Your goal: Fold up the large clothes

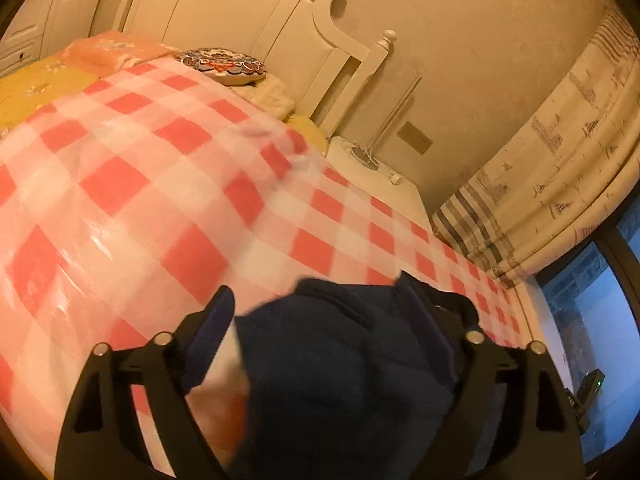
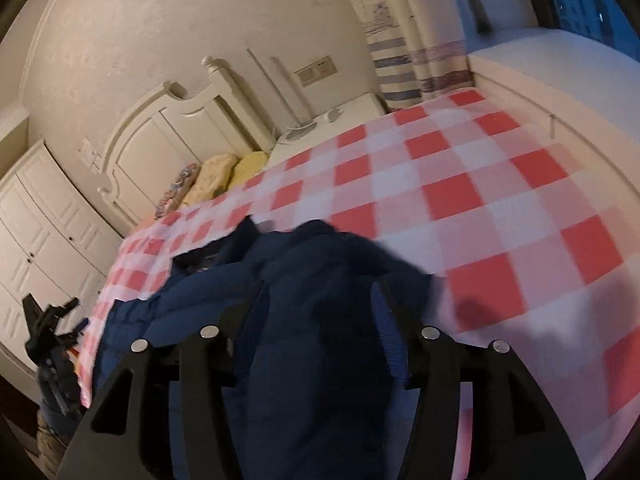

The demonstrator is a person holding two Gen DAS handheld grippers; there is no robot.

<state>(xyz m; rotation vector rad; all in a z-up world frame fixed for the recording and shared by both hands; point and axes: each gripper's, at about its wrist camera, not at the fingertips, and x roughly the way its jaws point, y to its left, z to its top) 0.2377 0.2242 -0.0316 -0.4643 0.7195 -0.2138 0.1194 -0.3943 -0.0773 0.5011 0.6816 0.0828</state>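
Over the red-and-white checked bedspread [image 2: 460, 184], a puffy navy quilted jacket [image 2: 320, 320] is being gripped by both tongs, left [image 1: 320, 312] and right [image 2: 320, 300], its bulk trailing leftward toward the bed's edge.

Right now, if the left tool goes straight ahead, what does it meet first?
The puffy navy-blue quilted jacket already fills the gap between the left tool's fingers. Beyond it, probably the red-and-white checked bed cover; depth is unclear.

No words, numbers or brand names can be read in either view. The curtain [image 1: 560, 152] has small drawings on it, but no letters that can be made out.
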